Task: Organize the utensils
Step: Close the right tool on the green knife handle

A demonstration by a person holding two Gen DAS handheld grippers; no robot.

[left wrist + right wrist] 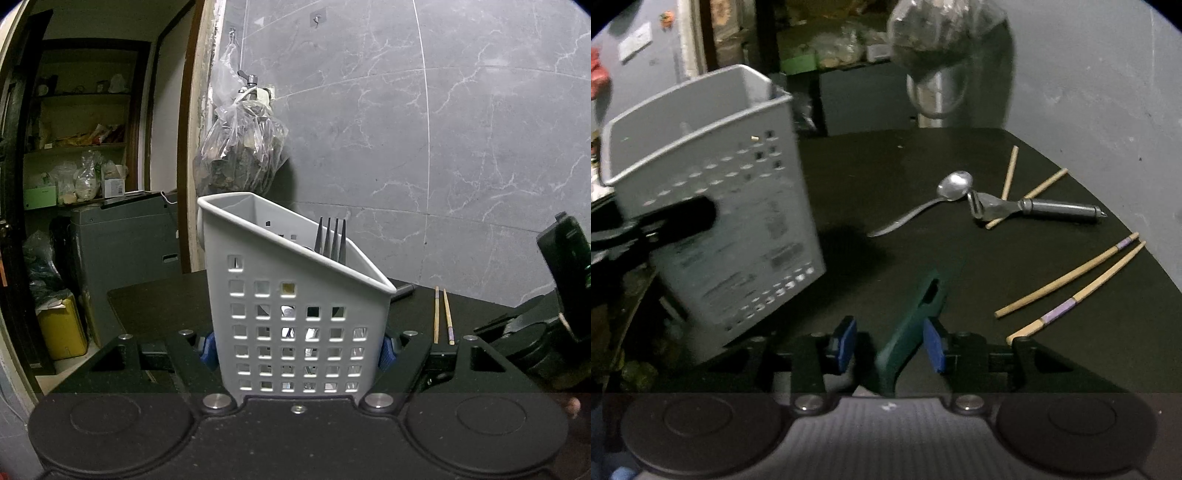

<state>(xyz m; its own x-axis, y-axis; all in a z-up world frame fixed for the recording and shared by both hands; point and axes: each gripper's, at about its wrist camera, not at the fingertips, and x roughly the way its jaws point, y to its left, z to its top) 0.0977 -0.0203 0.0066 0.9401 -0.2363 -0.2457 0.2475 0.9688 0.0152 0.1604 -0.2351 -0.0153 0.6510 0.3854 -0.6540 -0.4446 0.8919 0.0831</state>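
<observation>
**Caddy clamped, green handle between parted pads**

The left gripper (297, 347) is clamped on a grey plastic utensil caddy (291, 317), its blue pads pressed to both perforated side walls. The caddy has a slanted rim and a grid of square holes; the steel tines of a fork (331, 240) stand up out of it.

The right gripper (892, 343) has its ribbed blue pads apart. A dark green, matte handle (916, 317) with a slotted hole near its end lies between them, against the right-hand pad and clear of the left; whether it is held cannot be told.

On the black table (886, 162) lie a polished metal spoon (934, 201), a steel peeler (1034, 210) with a cylindrical grip resting over a pair of plain wooden chopsticks (1010, 173), and nearer, two bamboo chopsticks with purple bands (1071, 291). A crinkled clear plastic bag (240, 147) hangs on the grey marbled wall (443, 129).
</observation>
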